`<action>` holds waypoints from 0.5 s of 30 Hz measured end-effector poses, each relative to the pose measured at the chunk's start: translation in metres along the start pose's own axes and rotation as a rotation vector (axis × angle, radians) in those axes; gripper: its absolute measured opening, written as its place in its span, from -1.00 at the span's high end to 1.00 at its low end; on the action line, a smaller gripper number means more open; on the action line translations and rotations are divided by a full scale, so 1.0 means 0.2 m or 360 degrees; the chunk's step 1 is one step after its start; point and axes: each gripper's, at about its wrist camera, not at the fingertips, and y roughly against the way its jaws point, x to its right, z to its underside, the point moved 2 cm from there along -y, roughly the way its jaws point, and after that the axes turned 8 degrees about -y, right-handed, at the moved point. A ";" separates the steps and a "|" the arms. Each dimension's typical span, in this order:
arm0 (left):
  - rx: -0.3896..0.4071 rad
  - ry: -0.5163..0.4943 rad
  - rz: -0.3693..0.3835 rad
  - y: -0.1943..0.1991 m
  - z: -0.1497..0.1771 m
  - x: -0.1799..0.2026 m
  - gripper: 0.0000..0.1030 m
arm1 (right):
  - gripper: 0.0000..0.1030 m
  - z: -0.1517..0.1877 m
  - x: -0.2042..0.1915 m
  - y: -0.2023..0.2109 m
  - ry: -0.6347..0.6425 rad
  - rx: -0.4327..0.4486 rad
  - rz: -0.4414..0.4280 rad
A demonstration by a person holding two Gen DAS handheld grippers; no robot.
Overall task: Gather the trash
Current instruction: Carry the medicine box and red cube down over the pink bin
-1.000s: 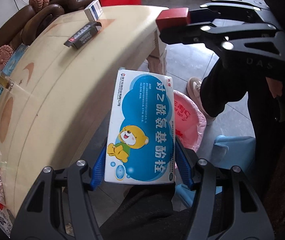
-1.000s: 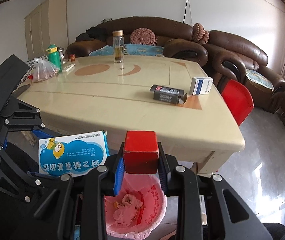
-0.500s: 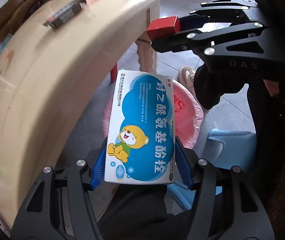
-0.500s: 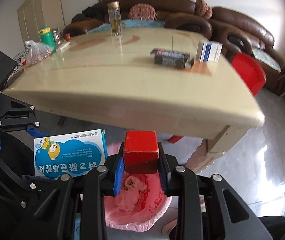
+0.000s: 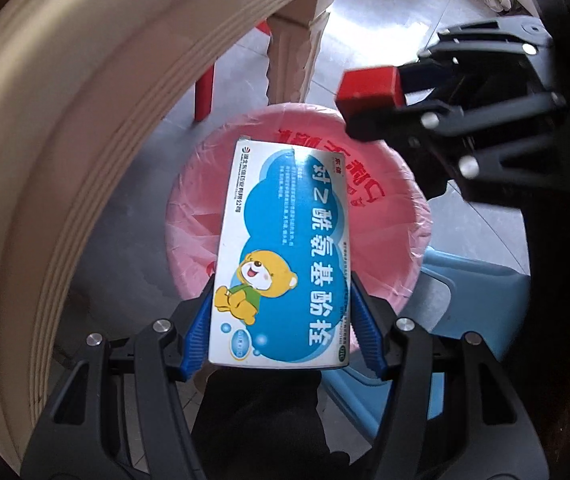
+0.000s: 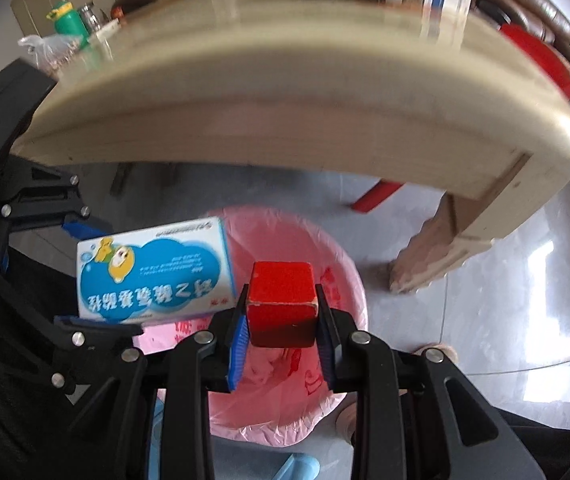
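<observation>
our left gripper [image 5: 281, 320] clamps the blue medicine box [image 5: 285, 248] above the pink-lined trash bin [image 5: 389, 216]. our right gripper [image 6: 281, 320] grips the red block [image 6: 281, 304] over that bin too, beside the box.

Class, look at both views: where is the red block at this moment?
The red block is clamped in the right gripper, over the pink-lined bin, just right of the blue box.
</observation>
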 end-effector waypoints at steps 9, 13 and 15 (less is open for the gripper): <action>-0.0144 0.0034 0.0080 -0.19 0.01 -0.07 -0.17 | 0.44 0.05 -0.03 -0.20 0.0079 -0.0174 -0.0029; -0.0211 0.0016 0.0104 -0.27 0.00 -0.07 -0.17 | 0.44 0.07 -0.04 -0.26 0.0091 -0.0240 -0.0044; -0.0249 0.0012 0.0107 -0.31 0.00 -0.08 -0.17 | 0.43 0.08 -0.05 -0.28 0.0105 -0.0268 -0.0050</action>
